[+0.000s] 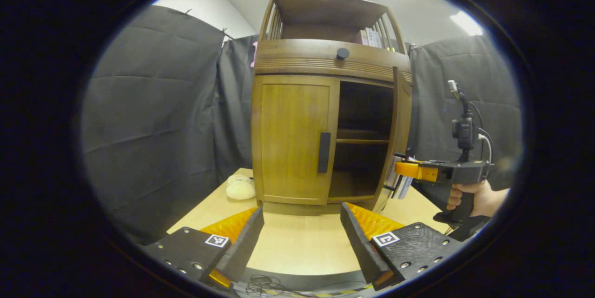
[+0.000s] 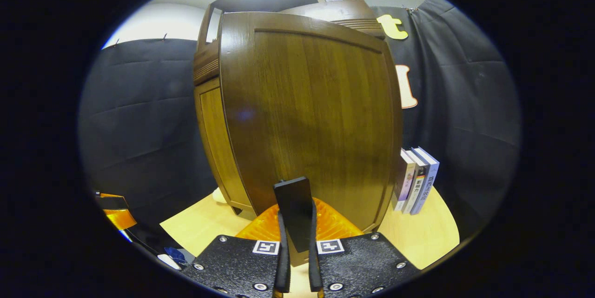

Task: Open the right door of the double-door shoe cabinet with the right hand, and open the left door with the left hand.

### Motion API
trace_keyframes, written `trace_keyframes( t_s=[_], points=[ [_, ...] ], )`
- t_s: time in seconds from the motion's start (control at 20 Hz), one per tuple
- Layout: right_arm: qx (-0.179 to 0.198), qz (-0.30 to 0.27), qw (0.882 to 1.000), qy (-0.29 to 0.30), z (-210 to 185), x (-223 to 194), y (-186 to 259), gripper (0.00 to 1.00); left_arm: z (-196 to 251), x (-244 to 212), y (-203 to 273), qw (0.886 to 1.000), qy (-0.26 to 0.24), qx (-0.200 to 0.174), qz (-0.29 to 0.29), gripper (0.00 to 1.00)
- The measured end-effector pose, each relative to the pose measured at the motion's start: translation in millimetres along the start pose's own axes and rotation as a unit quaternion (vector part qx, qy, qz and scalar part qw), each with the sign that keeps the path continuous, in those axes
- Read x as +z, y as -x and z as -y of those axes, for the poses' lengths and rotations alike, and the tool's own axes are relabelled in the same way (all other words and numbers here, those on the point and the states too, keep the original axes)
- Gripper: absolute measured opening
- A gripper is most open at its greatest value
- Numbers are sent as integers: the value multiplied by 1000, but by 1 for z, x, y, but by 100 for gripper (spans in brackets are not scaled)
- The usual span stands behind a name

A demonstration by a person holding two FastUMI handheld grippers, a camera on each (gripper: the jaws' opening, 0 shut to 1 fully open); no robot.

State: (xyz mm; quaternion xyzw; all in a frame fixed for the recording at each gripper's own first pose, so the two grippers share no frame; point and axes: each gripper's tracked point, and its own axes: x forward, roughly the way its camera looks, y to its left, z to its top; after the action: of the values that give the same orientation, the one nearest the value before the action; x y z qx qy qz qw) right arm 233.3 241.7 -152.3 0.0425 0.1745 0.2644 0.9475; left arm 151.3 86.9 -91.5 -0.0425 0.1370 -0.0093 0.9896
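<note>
The wooden shoe cabinet [image 1: 297,140] stands on a light table. Its left door [image 1: 293,142] is closed, with a black vertical handle [image 1: 324,152]. Its right door [image 1: 400,130] is swung out and seen edge-on, so the dark shelves inside show. My left gripper [image 1: 300,237] is open, low in front of the cabinet and well short of the left handle. In the right gripper view the right door [image 2: 307,116] looms close, and my right gripper [image 2: 296,261] is shut on its black handle [image 2: 294,209]. A hand holds the right gripper [image 1: 404,168] at the door's edge.
A pale plush thing [image 1: 240,187] lies on the table [image 1: 297,247] left of the cabinet. Upright books [image 2: 416,179] stand to the cabinet's right. A drawer with a round black knob [image 1: 342,53] sits above the doors. Black cloth walls enclose the booth.
</note>
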Motion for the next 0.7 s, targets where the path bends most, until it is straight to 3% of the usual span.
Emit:
trace_keyframes(
  t_s=[0.05,0.1,0.2,0.25,0.3,0.5,0.7],
  points=[
    [2,0,1000,1,1,3,0,14,-2,-1,2,1000,-2,3,-1,90],
    [5,0,1000,1,3,1,3,14,-3,-1,3,1000,-5,7,-2,95],
    [12,-1,1000,2,10,0,11,16,-6,-3,5,1000,-10,13,-2,95],
    [17,-1,1000,3,17,-3,20,15,-6,-6,7,1000,-11,17,-4,89],
    [20,-2,1000,5,24,-3,27,15,-7,-7,9,1000,-11,20,-7,100],
    [26,0,1000,9,46,0,44,15,-5,-8,12,1000,-6,30,-3,90],
    [37,4,999,7,68,-1,57,15,-5,-7,11,999,-7,39,6,92]
  ],
)
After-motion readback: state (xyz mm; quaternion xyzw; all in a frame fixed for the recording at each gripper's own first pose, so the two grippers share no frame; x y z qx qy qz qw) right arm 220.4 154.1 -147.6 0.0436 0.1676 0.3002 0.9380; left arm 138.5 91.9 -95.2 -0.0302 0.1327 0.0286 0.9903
